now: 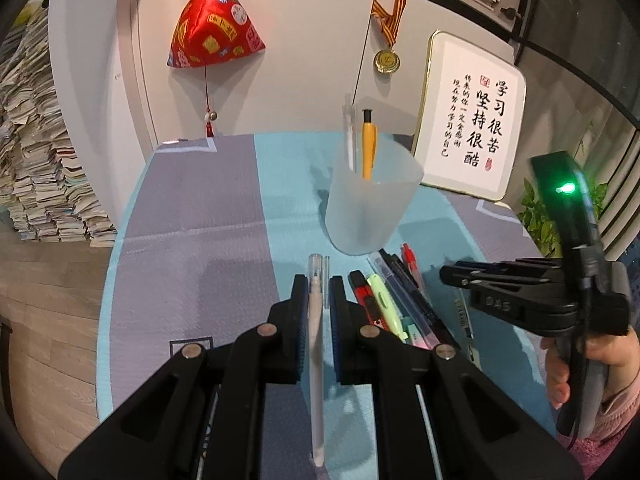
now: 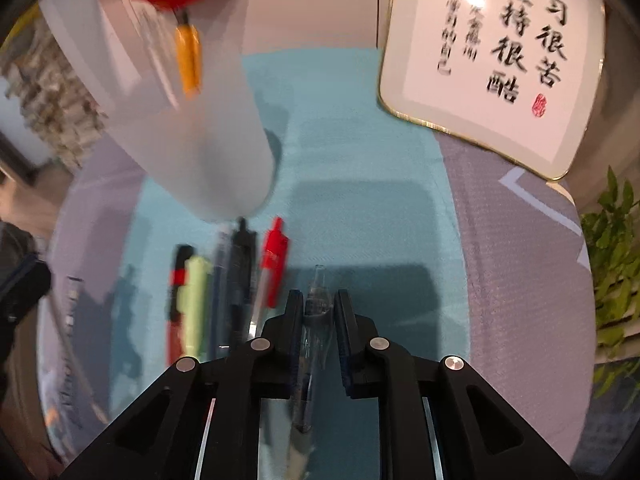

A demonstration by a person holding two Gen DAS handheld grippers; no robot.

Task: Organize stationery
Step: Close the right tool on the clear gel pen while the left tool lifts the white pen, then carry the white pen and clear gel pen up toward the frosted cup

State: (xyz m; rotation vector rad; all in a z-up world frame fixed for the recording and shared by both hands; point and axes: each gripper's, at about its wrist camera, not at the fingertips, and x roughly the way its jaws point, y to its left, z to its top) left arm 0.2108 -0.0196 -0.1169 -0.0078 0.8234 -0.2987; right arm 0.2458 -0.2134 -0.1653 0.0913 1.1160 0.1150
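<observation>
My left gripper is shut on a slim white pen that runs lengthwise between its pads, raised above the blue-grey mat. Ahead stands a frosted cup holding an orange pen and a clear one. A row of pens lies on the mat just right of my left fingers. My right gripper is shut on a clear pen; it also shows at the right, held by a hand. Left of it lie a red pen, a black pen and a green highlighter, below the cup.
A framed calligraphy panel leans at the back right of the table. A red pyramid ornament and a medal hang on the wall. A plant sits at the right, and paper stacks stand on the floor at the left.
</observation>
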